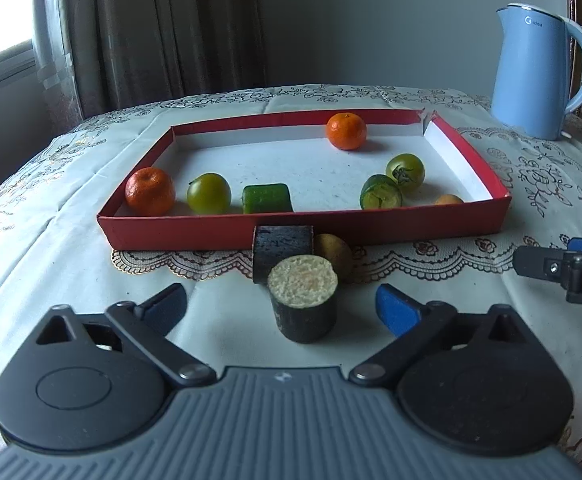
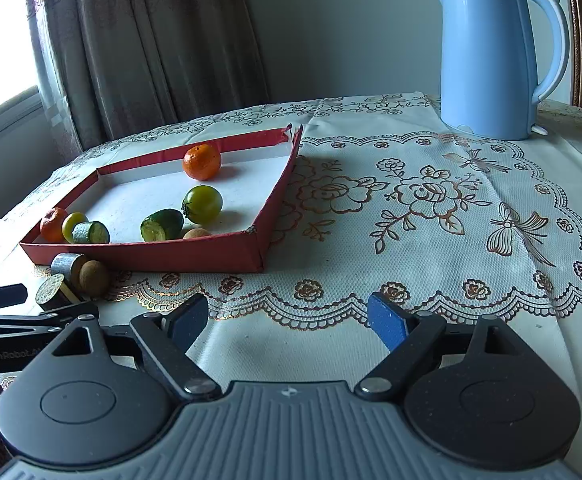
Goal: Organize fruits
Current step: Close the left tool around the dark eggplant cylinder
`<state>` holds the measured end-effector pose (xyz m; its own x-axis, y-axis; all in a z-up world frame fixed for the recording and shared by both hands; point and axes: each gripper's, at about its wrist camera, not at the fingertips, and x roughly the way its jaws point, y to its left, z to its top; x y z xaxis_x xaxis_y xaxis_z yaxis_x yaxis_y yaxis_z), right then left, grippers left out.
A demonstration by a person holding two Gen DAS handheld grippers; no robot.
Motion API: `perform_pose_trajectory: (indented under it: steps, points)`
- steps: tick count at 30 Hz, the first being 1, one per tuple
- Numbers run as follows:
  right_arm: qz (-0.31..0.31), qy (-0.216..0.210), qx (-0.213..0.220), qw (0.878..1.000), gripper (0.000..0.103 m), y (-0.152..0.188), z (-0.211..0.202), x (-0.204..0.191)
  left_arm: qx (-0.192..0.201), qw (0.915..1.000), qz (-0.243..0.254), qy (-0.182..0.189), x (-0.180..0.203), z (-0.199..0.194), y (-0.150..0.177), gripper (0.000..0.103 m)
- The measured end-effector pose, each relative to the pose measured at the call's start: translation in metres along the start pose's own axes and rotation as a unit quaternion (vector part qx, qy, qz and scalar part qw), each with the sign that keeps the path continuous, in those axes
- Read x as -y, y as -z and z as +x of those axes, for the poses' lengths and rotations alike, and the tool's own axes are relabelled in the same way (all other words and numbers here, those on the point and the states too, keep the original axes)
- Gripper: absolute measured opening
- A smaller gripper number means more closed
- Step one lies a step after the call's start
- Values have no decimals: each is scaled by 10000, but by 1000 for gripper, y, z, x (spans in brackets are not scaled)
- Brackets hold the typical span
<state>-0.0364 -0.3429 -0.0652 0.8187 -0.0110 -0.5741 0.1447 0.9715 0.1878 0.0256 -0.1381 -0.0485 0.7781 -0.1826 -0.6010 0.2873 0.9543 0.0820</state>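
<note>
Left gripper (image 1: 281, 304) is tilting downward, jaws spread wide, an upright dark cylinder (image 1: 303, 298) standing untouched between its fingertips; ahead, a red tray (image 1: 303, 232) is holding the fruit. Right gripper (image 2: 287, 316) is hovering open over bare tablecloth (image 2: 411, 240)

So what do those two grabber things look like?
Both look the same. The left gripper and the right gripper each have a grey ribbed body, two round black discs, and black arms joined by silver pins. The fingers carry bright blue pads. In the right wrist view, white "GenRobot" lettering shows on the left one's black side. No cables or sleeves are visible.
</note>
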Motion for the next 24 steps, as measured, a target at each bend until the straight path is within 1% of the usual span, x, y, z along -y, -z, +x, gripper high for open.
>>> perform_pose_trajectory:
  steps: [1, 4, 8, 13, 20, 24]
  points:
    - [-1, 1, 0, 10000, 87, 0, 0, 0, -60, 10000, -39, 51, -1, 3, 0, 90]
    - [2, 0, 0, 10000, 87, 0, 0, 0, -132, 9996, -222, 142, -7, 6, 1, 90]
    - [2, -1, 0, 10000, 87, 0, 0, 0, -118, 9996, -217, 146, -6, 7, 1, 88]
    - [1, -20, -5, 10000, 88, 0, 0, 0, -46, 9997, -153, 168, -3, 4, 2, 78]
    - [14, -33, -1, 10000, 88, 0, 0, 0, 13, 9997, -64, 224, 0, 1, 3, 69]
    - [17, -40, 0, 10000, 89, 0, 0, 0, 39, 9995, -48, 303, 2, 0, 3, 60]
